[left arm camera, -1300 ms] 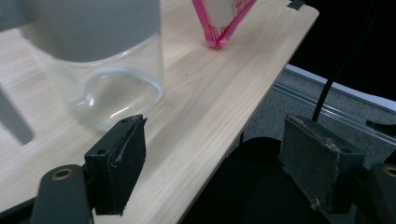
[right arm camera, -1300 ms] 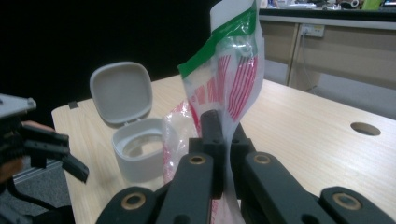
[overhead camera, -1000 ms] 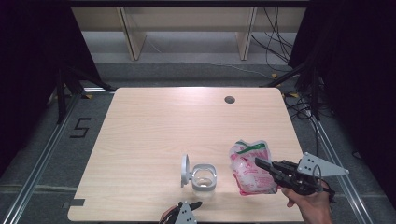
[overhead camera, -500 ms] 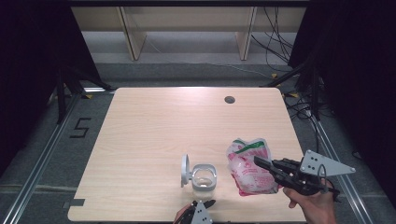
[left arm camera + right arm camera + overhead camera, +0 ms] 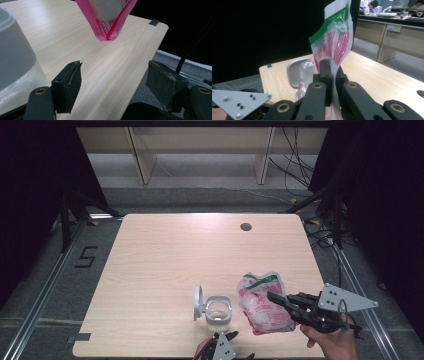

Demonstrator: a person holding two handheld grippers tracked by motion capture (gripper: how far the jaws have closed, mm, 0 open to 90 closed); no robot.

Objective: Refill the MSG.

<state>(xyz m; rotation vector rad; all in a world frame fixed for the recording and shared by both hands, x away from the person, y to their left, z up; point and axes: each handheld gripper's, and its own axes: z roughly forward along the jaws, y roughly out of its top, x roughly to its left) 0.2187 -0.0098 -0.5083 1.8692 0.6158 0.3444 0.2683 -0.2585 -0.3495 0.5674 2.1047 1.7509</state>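
Right now a pink-and-white snack pouch (image 5: 264, 304) with a green band near its top is pinched in my right tongs (image 5: 272, 297), which are clamped tight on the film; it hangs tilted over the near right part of the worktop (image 5: 165, 255), its lower corner just clear of the wood in the left gripper view. Just beside it, to the left, stands a small clear jar (image 5: 218, 311) with its white flip lid (image 5: 198, 302) swung open. My left tongs (image 5: 113, 82) sit at the near edge by the jar, jaws wide apart with nothing between them, having just closed a little. To do this well, I judge I should steady the jar with the left tongs before tipping the pouch's mouth over the opening.
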